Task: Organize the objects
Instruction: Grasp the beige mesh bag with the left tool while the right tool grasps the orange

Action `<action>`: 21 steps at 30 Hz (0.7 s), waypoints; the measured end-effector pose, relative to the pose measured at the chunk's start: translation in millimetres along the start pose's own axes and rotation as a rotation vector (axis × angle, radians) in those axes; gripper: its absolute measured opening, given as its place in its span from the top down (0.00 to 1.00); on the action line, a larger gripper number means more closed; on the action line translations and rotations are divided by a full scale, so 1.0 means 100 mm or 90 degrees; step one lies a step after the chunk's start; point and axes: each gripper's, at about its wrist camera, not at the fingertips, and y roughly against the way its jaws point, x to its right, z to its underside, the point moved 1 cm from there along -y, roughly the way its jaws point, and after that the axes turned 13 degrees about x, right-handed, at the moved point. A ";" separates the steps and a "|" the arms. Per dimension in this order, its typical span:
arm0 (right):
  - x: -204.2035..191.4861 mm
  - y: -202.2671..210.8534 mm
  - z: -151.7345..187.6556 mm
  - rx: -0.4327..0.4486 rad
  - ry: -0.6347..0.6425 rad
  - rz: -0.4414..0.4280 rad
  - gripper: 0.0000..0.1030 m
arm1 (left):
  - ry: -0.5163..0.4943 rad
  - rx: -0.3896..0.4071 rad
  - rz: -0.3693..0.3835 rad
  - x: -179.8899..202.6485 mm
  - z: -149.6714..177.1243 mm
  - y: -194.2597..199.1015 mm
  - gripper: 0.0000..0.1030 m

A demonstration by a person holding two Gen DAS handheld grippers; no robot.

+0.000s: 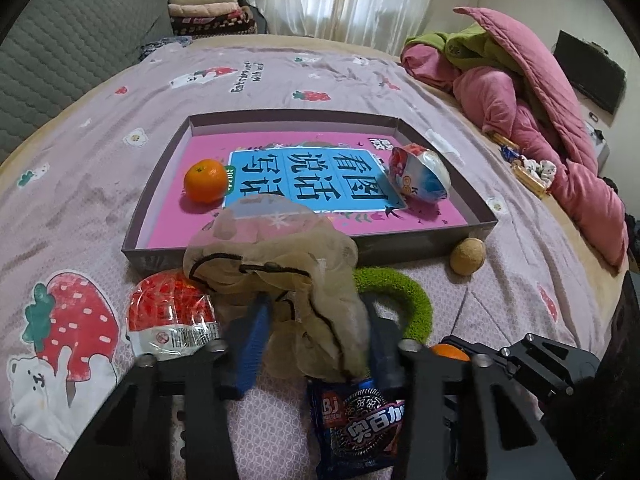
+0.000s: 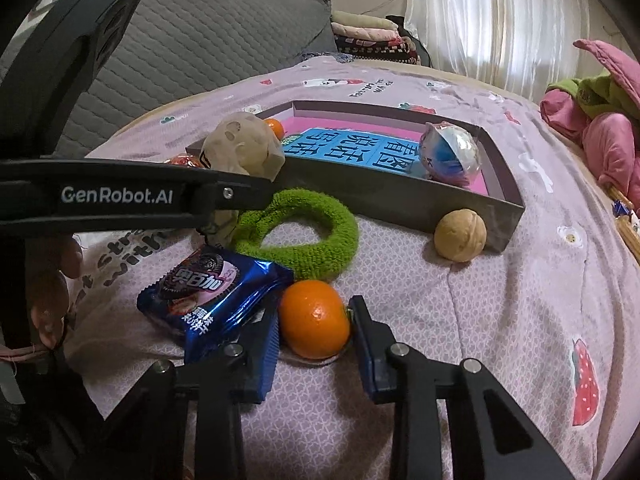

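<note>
Left gripper [image 1: 316, 320] jaws pinch crumpled sheer beige stocking [image 1: 280, 264]; right gripper [image 2: 314, 320] jaws bracket glossy round tangerine [image 2: 314, 319]

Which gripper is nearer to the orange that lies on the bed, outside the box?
Right. The right gripper has its open fingers on both sides of the orange. The left gripper, holding a beige mesh cloth, is to its left.

A bed [image 1: 280, 80] is covered by a pink strawberry-print sheet. On it are laid a shallow grey tray [image 1: 476, 196], a walnut [image 2: 460, 235] touching the tray's corner, a green loop [image 2: 320, 236], a cookie packet [image 2: 212, 292], an orange [image 2: 314, 319], a red-capped egg [image 1: 172, 316] and crumpled pink bedding [image 1: 540, 100].
</note>
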 end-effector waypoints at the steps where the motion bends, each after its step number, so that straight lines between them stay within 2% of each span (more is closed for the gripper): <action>1: 0.00 0.01 0.00 0.001 -0.003 0.000 0.68 | -0.002 -0.001 0.002 0.00 0.00 0.00 0.70; 4: 0.02 0.01 0.00 0.003 -0.009 -0.001 0.68 | -0.013 0.000 0.002 0.01 0.01 0.00 0.81; 7: 0.04 0.04 0.01 0.007 -0.016 0.001 0.68 | -0.007 0.000 0.011 0.00 0.02 0.00 0.85; 21: 0.22 0.17 -0.02 0.033 -0.067 0.011 0.68 | -0.026 0.058 0.040 0.08 -0.09 0.30 0.88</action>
